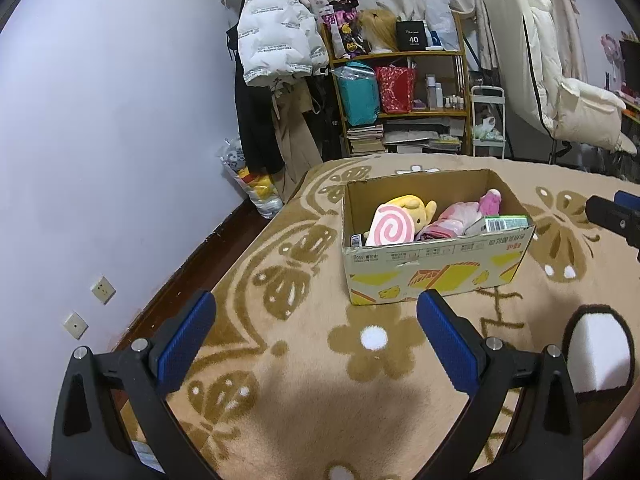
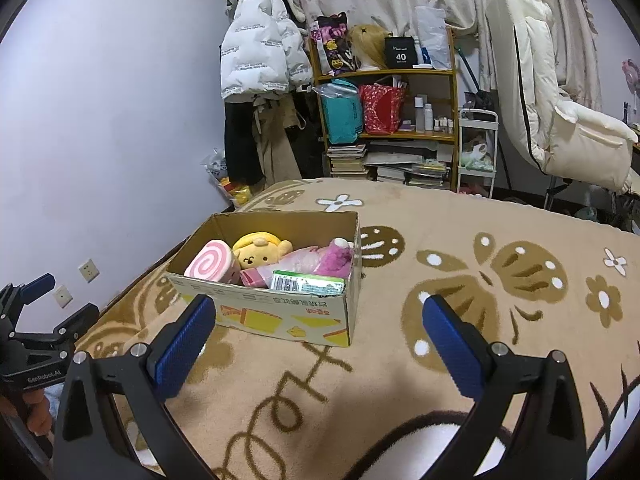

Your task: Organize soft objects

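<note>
Plush toys [image 2: 256, 254] half hidden in cardboard box [image 2: 280, 316]; both hand-held grippers [image 1: 316, 336] [image 2: 320, 336] released, empty.

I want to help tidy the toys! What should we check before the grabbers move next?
1. Left gripper open, holding nothing: ok.
2. Right gripper open, holding nothing: ok.
3. Cardboard box upright on the blanket, top open: ok.
4. Swirl plush, yellow plush and pink plush inside the box: ok.
5. Room for more in the box: cannot tell.
6. Soft toys left outside the box: cannot tell.
</note>
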